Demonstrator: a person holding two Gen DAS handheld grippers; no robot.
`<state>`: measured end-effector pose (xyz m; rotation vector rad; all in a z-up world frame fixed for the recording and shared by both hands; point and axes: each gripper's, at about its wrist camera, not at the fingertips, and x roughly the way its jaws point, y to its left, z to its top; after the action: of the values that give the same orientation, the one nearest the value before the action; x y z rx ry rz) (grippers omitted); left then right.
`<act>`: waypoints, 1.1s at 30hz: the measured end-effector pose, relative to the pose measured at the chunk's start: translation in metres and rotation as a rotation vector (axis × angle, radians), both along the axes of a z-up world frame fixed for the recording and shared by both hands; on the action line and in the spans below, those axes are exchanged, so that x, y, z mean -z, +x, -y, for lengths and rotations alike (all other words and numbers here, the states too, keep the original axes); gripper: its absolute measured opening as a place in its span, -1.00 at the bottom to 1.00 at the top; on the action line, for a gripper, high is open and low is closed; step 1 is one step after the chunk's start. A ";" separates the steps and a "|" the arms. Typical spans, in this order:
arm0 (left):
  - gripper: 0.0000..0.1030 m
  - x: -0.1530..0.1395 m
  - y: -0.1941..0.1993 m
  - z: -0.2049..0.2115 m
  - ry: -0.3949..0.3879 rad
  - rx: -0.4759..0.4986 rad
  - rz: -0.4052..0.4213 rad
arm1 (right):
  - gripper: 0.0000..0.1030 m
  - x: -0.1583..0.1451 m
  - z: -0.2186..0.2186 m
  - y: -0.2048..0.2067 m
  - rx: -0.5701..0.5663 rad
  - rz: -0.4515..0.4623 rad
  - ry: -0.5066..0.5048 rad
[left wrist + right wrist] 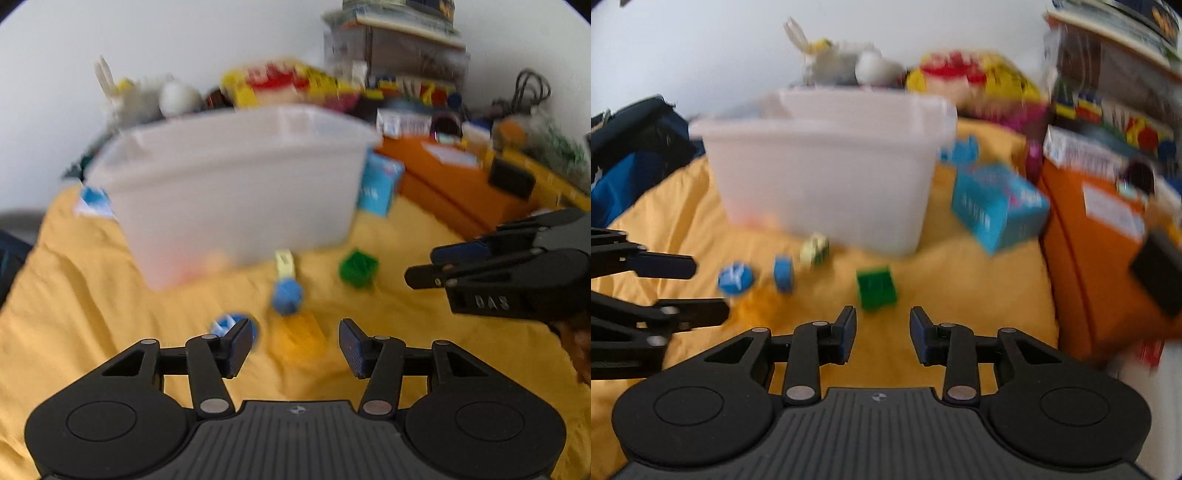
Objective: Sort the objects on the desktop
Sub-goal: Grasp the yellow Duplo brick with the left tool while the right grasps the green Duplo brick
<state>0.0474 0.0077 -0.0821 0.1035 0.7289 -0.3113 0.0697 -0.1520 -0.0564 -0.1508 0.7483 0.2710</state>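
My left claw hangs with its jaws apart and nothing pinched, a yellow block lying on the cloth in the gap ahead of the pads, and my right claw is spread too, empty, with only bare yellow cloth between the tips. Just past the right tips sits one green block; from the left view that same green block lies off to the right, near my other claw's fingers reaching in from the edge. Count so far: one green, one yellow, one blue round disc with white marks, one blue piece with a pale part lying just behind it, so four or five loose bits, all on the cloth, none in the bin. The single white bin stands behind them, well within sight, and a teal box leans tilted beside its right side. An orange box walls off the right, with stacked books and jumbled toys behind. Everything is smeared with motion blur, so I can't make out whether the pale part and the blue piece are joined, and the bin's inside is hidden apart from a faint orange tint low down
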 end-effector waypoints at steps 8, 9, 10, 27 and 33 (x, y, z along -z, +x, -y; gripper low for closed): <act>0.02 0.039 0.033 0.021 0.024 -0.081 -0.079 | -0.29 0.006 0.005 -0.017 0.005 -0.014 -0.007; -0.14 0.042 0.037 0.018 0.002 -0.079 -0.103 | -0.28 0.006 0.004 -0.016 0.000 -0.012 -0.007; -0.28 0.043 0.037 0.015 0.001 -0.082 -0.109 | -0.27 0.008 0.003 -0.013 -0.008 -0.012 -0.012; -0.27 0.031 -0.042 -0.031 0.071 -0.047 -0.123 | -0.31 0.061 -0.073 0.038 -0.321 0.167 -0.505; -0.27 0.035 -0.048 -0.041 0.068 -0.047 -0.124 | -0.41 0.034 -0.059 0.033 -0.203 0.083 -0.313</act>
<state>-0.0003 0.0487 -0.1172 0.1320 0.8640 -0.2501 0.1028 -0.0934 -0.0903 -0.5332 0.6898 0.3374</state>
